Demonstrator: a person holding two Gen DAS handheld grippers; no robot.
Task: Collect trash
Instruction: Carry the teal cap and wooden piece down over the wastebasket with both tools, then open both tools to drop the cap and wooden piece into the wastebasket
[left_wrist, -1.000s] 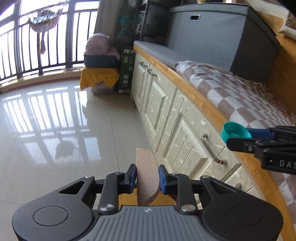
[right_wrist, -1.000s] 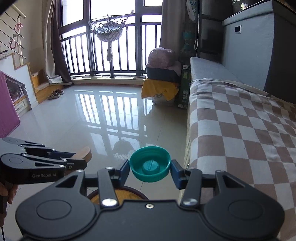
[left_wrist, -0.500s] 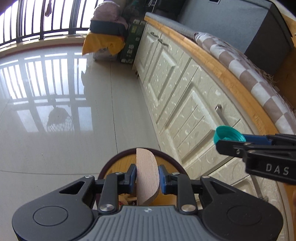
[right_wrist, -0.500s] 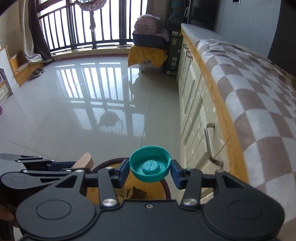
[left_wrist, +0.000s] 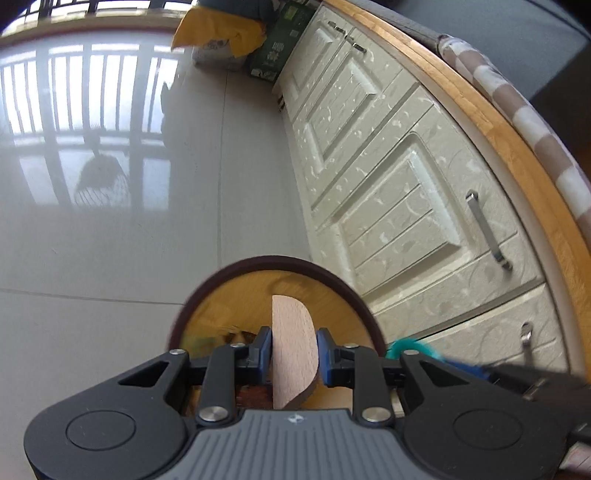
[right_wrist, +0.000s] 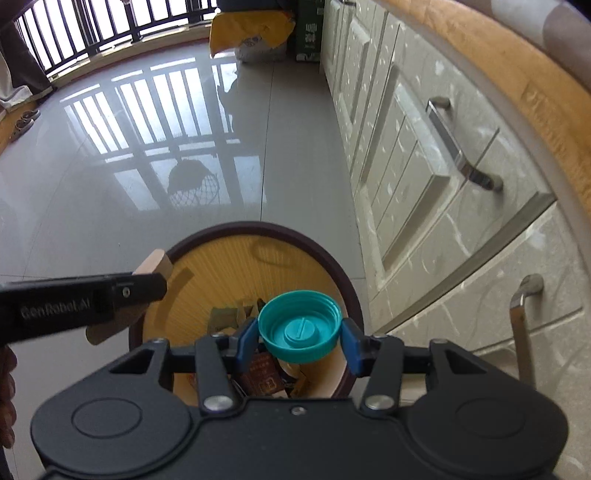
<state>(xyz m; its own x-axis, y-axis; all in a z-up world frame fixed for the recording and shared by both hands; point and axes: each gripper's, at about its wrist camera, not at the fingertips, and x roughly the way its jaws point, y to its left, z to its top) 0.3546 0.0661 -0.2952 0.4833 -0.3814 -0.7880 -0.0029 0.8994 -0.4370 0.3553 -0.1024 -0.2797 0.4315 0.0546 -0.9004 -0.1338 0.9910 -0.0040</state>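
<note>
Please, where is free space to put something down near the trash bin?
The grey tiled floor left of and beyond the bin is bare up to the yellow cloth. Between bin and cabinet it is narrow; inside the bin, trash fills the bottom.

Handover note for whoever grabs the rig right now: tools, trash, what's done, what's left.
Left tool: shut on the wooden piece, held on edge over the bin.
Right tool: shut on the teal cap, open side up, also above the bin mouth.
Bin: round, dark rim, yellow inside, on the floor beside the cabinet; wrappers and scraps already at the bottom.
Done: both items picked up and brought over the bin.
Left: open both tools to drop them in. Other trash is not in view.
</note>
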